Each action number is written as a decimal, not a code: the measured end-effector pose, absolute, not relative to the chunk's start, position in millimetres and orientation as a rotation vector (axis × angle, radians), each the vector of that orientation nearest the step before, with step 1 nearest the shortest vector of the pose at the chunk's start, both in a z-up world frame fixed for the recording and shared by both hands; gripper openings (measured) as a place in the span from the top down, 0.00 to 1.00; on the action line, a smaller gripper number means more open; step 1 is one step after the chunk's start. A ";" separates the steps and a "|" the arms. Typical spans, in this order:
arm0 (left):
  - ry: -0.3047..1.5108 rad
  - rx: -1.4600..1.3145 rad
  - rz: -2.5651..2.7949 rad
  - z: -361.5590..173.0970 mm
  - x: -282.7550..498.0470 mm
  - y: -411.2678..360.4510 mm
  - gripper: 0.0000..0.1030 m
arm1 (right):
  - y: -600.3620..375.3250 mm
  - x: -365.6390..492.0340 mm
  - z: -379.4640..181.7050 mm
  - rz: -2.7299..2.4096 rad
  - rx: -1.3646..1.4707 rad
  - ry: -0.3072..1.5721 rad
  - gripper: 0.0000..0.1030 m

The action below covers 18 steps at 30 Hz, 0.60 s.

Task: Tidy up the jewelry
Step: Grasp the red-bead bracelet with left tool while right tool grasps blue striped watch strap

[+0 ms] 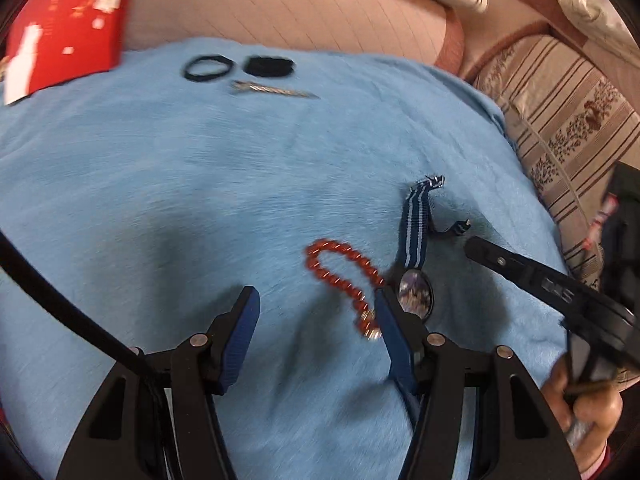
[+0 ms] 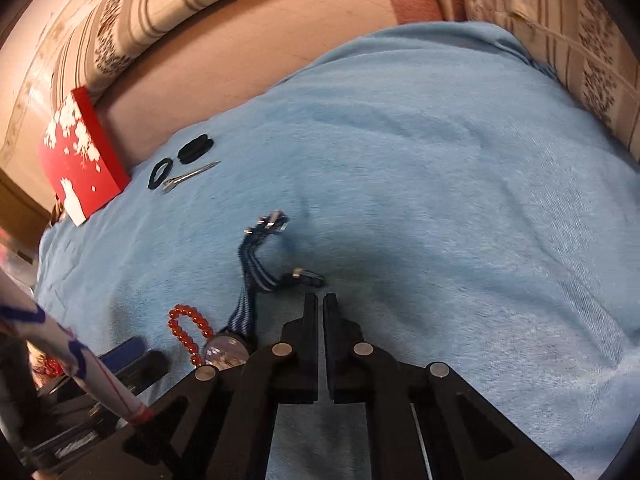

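Red bead bracelet lies as a loose loop on the blue blanket, just ahead of the left tongs, its clasp end beside their right finger. A watch with a striped blue strap lies touching or nearly touching the bracelet on that same side, dial by the finger, strap running away from the tongs. Far ahead: two black hair ties and a silver hair clip together, with a red box at the blanket's far edge.

Left tongs: spread, nothing between the pads. Right tongs: pressed together, pinching nothing, tips hovering just short of the strap's buckle end.

Judgement: step in hand is a pickup of the bracelet or watch by the left tongs. To do it well, shift the tongs toward the beads so the loop sits between both pads, not outside one; come down steeply, close on a single strand, and lift clear of the dial so the watch is not dragged along.

View differences: left wrist view shows the right tongs from the side and the person's hand gripping them. Right wrist view shows the strap's folded end and buckle clearly, the shut jaws, and a sleeve at the left edge; the bracelet is partly hidden there behind the tongs' body. Left view is motion-blurred.
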<state>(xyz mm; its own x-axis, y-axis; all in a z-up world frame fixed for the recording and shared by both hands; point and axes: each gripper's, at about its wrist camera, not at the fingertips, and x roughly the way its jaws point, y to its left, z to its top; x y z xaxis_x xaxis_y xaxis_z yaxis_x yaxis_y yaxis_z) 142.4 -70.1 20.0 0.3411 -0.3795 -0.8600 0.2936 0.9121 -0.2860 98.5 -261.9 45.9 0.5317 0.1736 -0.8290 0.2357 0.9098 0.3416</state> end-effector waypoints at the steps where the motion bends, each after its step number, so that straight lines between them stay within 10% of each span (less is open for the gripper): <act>1: 1.147 -0.079 -0.440 17.7 146.7 -75.0 0.43 | -264.5 97.6 45.1 -0.026 0.455 1.019 0.96; 4: 1.132 -0.056 -0.446 17.2 153.3 -85.7 0.51 | -266.4 97.9 44.1 0.031 0.492 1.013 0.96; 6: 1.149 -0.055 -0.449 15.0 156.2 -89.4 0.93 | -266.0 98.0 45.5 0.070 0.520 0.999 0.94; 10: 1.141 -0.062 -0.425 16.5 151.4 -83.0 0.93 | -257.7 97.5 48.9 0.156 0.554 0.956 0.53; 18: 1.120 -0.070 -0.337 25.1 124.1 -23.3 0.93 | -222.3 110.0 41.3 0.163 0.465 0.974 0.52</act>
